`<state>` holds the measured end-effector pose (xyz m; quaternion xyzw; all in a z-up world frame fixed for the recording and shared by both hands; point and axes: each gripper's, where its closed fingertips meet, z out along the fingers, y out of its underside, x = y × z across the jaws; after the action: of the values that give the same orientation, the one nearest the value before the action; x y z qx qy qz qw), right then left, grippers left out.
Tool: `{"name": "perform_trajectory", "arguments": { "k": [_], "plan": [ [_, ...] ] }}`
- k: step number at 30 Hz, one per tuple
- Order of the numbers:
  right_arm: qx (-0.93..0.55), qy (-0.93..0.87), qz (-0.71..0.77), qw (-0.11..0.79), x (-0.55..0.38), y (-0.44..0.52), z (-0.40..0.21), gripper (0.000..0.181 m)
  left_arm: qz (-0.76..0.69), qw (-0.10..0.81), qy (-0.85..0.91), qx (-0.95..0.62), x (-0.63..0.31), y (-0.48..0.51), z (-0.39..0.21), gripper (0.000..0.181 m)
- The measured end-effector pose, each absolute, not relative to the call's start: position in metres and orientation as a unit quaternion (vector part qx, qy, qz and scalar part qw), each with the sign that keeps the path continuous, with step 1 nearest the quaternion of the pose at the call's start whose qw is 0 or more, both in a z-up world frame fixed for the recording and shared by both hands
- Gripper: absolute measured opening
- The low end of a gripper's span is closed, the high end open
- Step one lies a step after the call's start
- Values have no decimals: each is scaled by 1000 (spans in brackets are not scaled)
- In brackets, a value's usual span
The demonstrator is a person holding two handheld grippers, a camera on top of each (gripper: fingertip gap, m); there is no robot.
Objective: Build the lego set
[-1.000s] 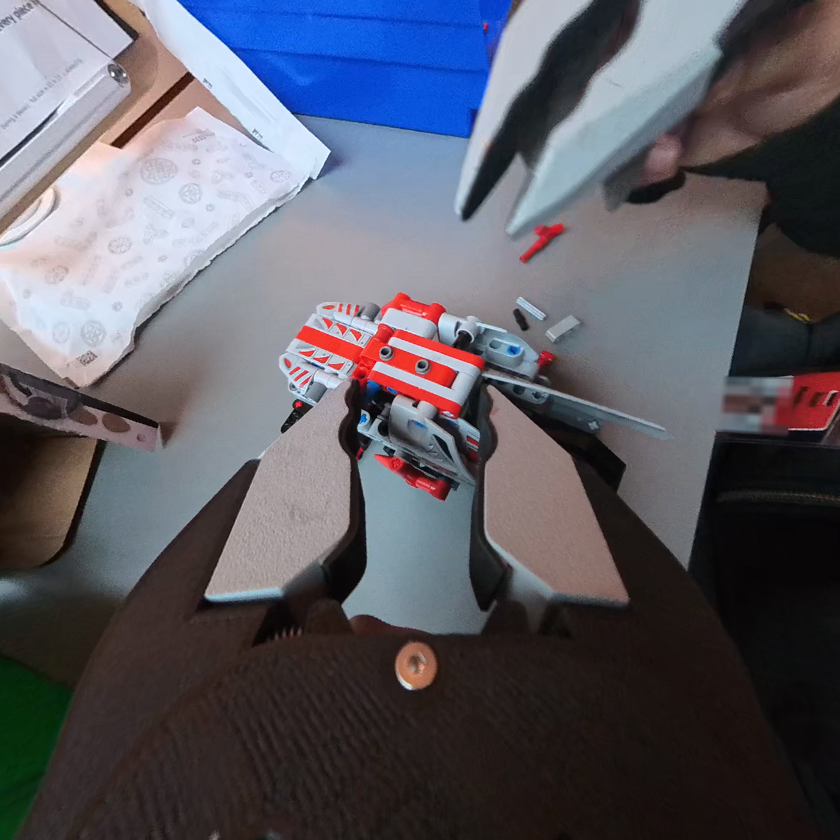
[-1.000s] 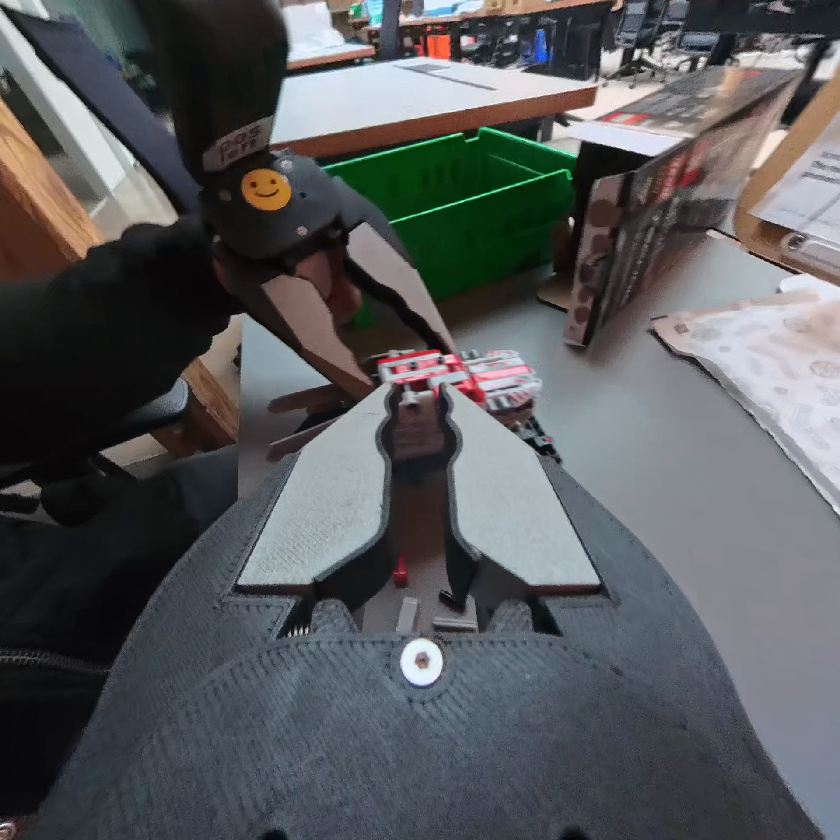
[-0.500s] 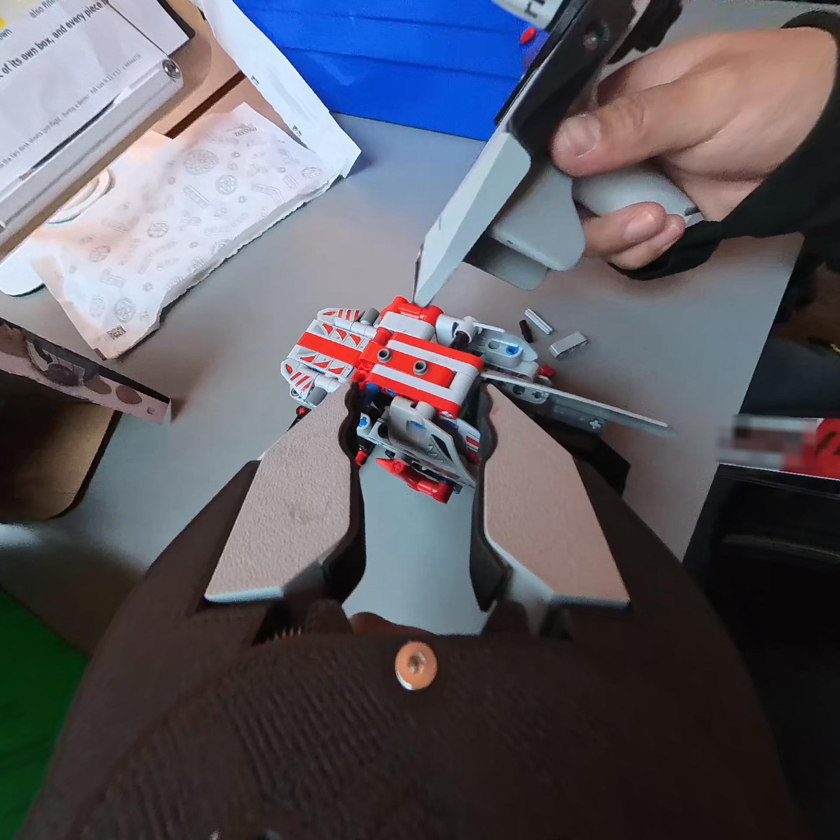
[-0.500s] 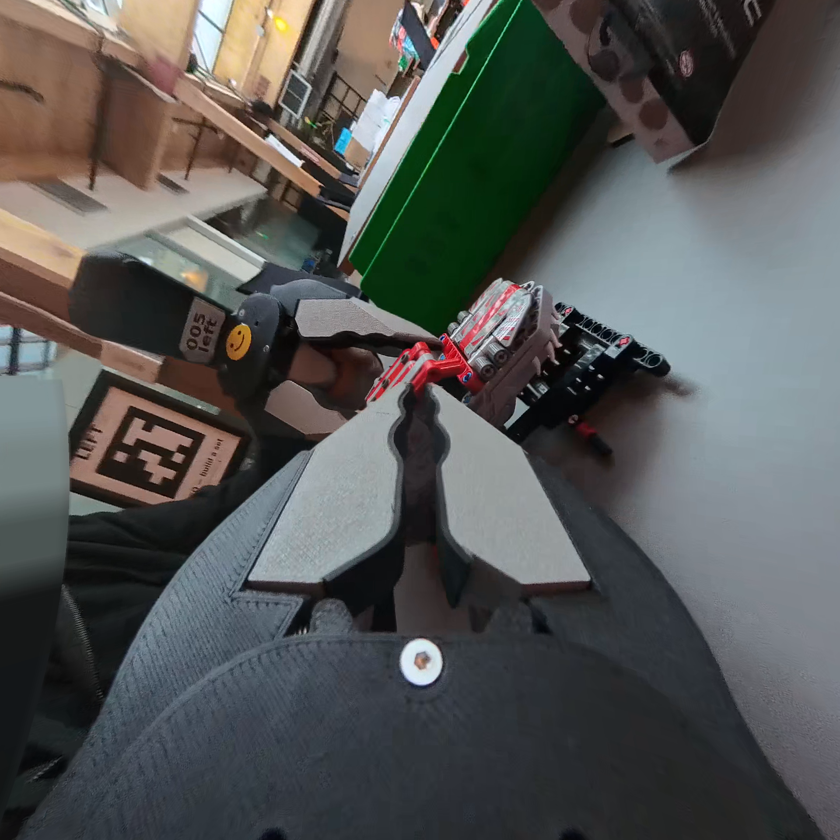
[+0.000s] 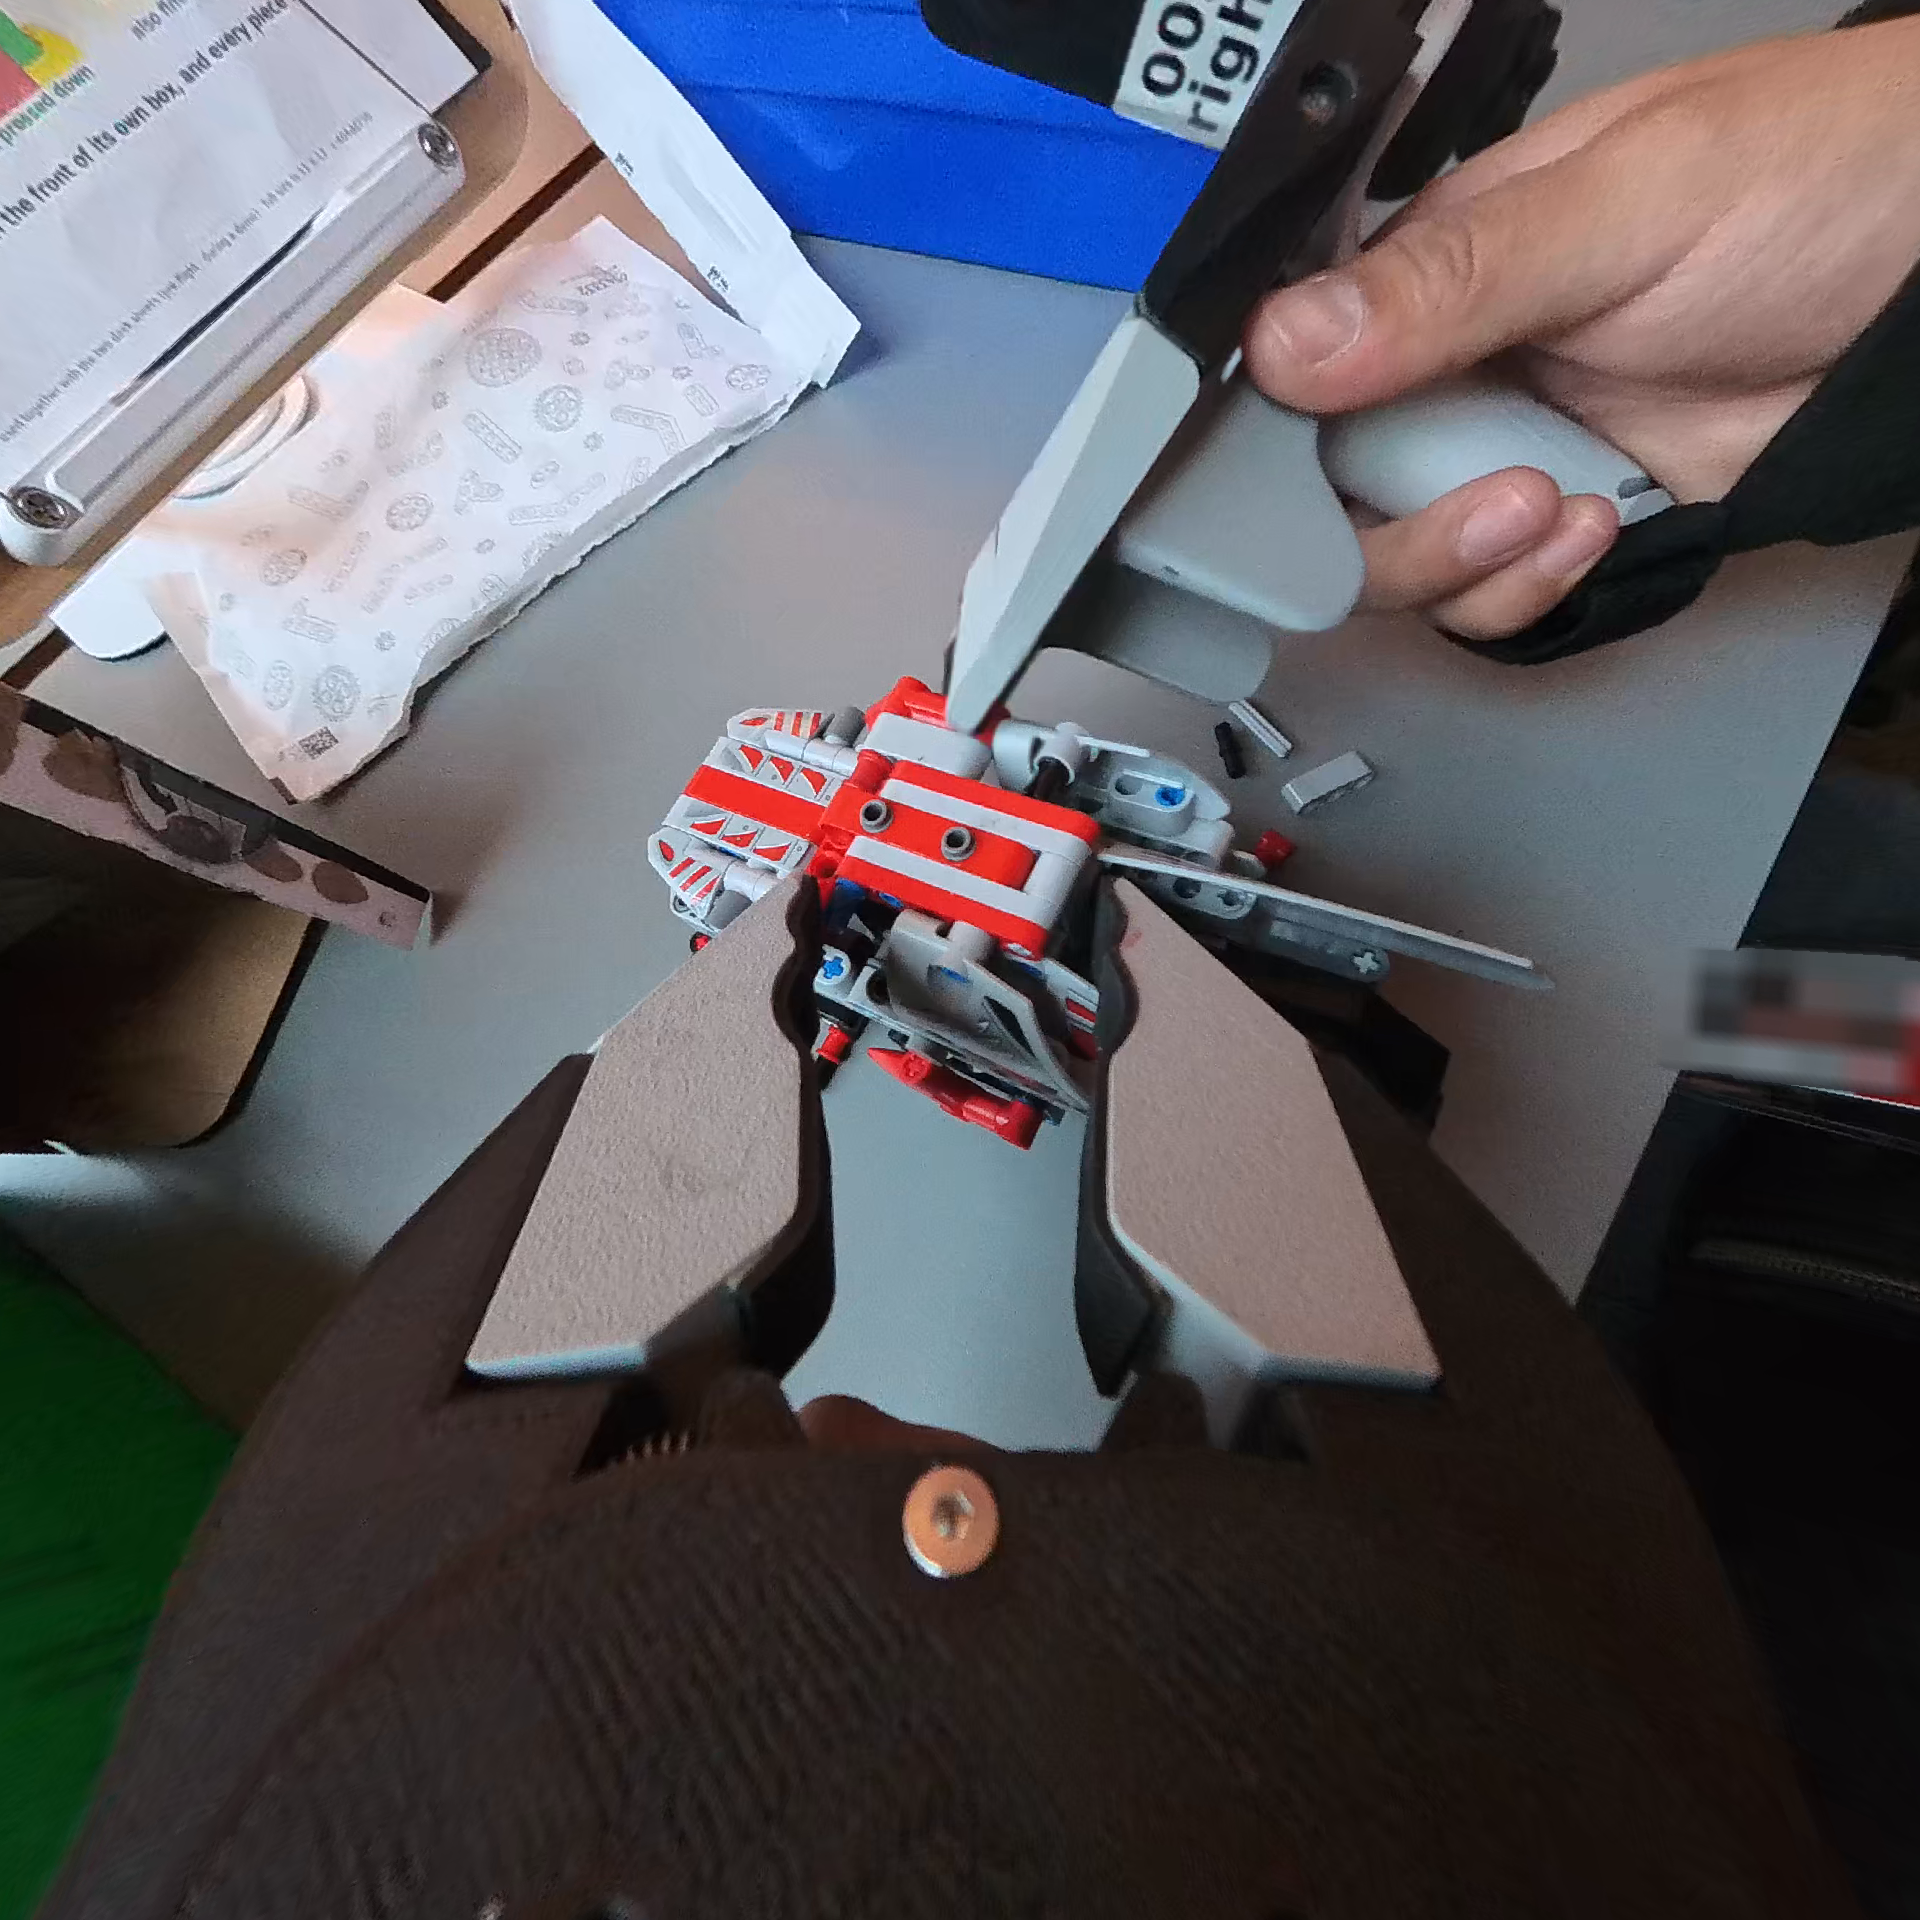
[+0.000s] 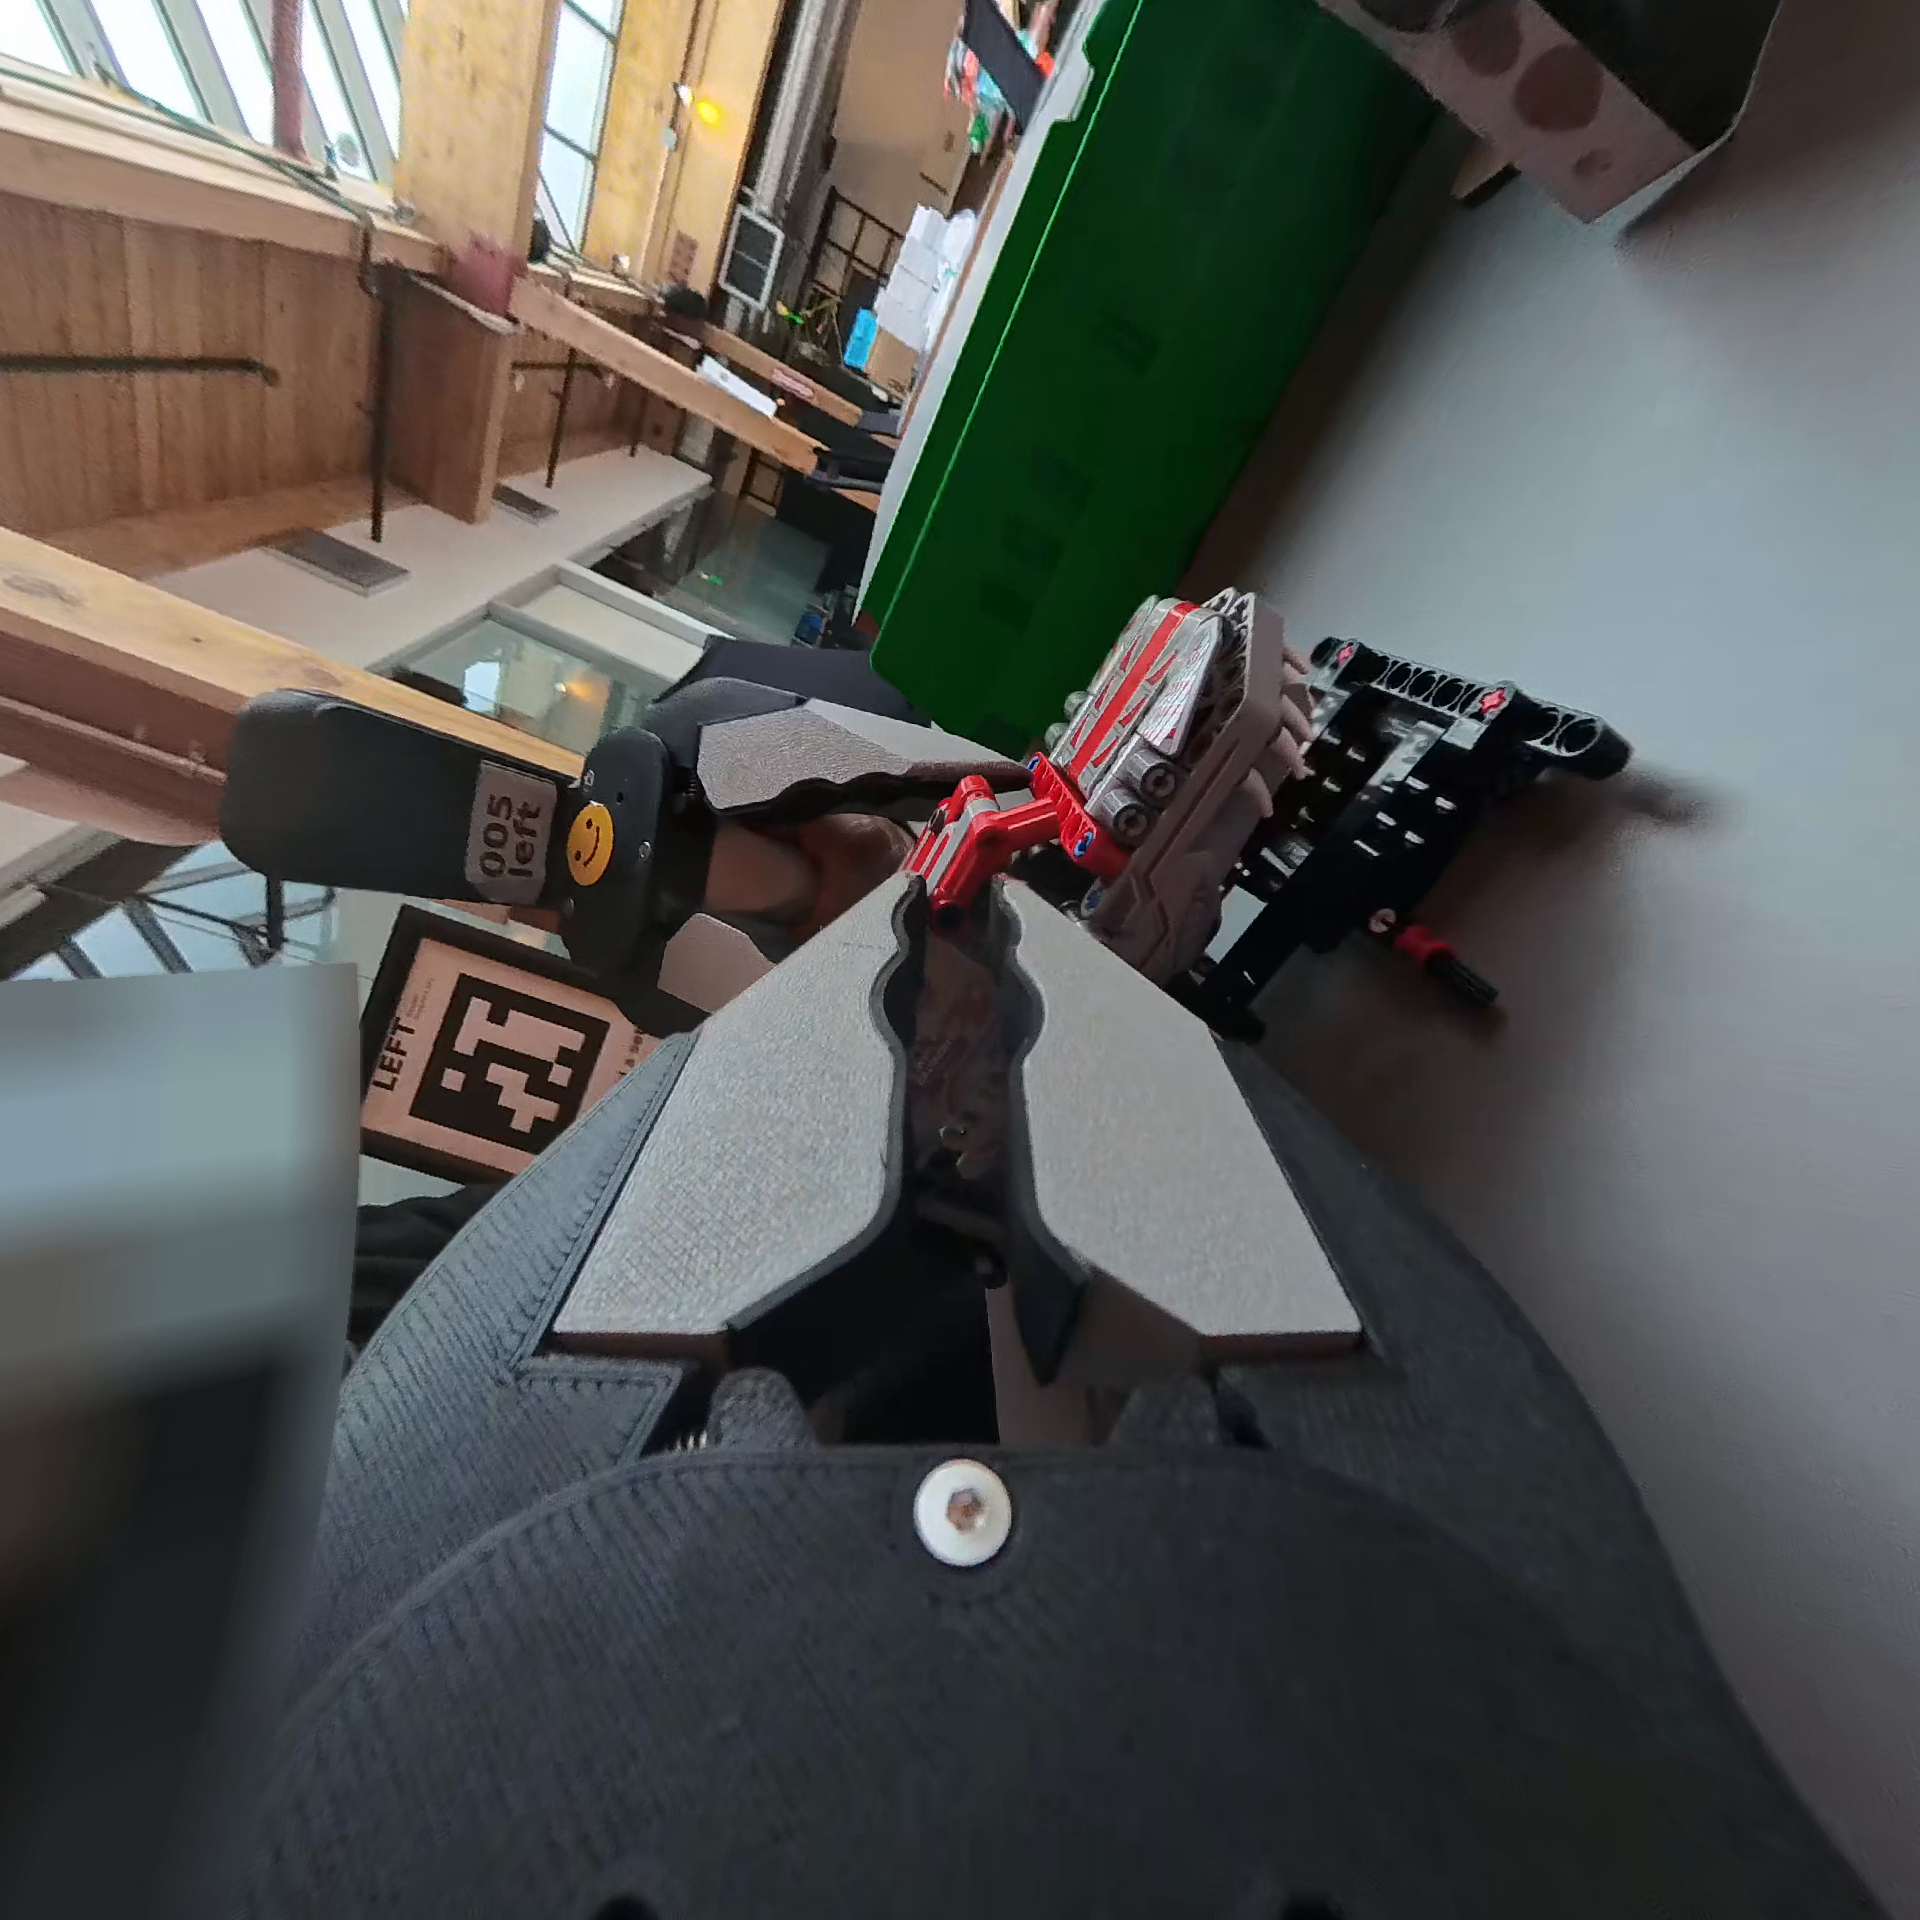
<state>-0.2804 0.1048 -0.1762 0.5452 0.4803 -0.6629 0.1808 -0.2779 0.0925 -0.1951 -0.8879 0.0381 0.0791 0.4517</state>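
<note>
The red, white and grey lego model (image 5: 935, 852) rests on the grey table (image 5: 582, 997). My left gripper (image 5: 951, 935) is shut on its sides and holds it steady. My right gripper (image 5: 961, 707) comes down from the upper right, its tips on the red part (image 5: 914, 698) at the model's far end. In the right wrist view the right gripper (image 6: 958, 899) is rolled on its side, and its nearly closed tips pinch that red part (image 6: 971, 826). The model (image 6: 1164, 717) and its black frame (image 6: 1403, 790) lie beyond. The left gripper (image 6: 790, 862) shows there too.
Loose grey pieces (image 5: 1325, 779) and a black pin (image 5: 1228, 748) lie right of the model. A printed paper bag (image 5: 468, 468) and an instruction stand (image 5: 208, 260) are at the far left, a blue bin (image 5: 935, 135) behind. A green bin (image 6: 1091, 416) and a red-black pin (image 6: 1439, 961) show in the right wrist view. About 8 cm separates my right fingertips from the red-black pin (image 6: 1439, 961).
My right gripper has come down from above the table to the model's far end, rolled onto its side and closed on the red part. My left gripper has kept its hold.
</note>
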Motion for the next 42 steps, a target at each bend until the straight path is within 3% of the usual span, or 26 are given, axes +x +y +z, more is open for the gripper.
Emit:
{"name": "perform_trajectory", "arguments": {
  "k": [26,36,42],
  "plan": [
    [553,469,-666,178,-285,109,-177,6,87,443,37,-891,-279,93,-196,50],
    [557,455,-638,274,-284,106,-177,7,80,438,43,-894,-278,92,-196,51],
    [562,462,-634,264,-286,105,-177,7,81,439,39,-894,-279,92,-196,51]
  ]
}}
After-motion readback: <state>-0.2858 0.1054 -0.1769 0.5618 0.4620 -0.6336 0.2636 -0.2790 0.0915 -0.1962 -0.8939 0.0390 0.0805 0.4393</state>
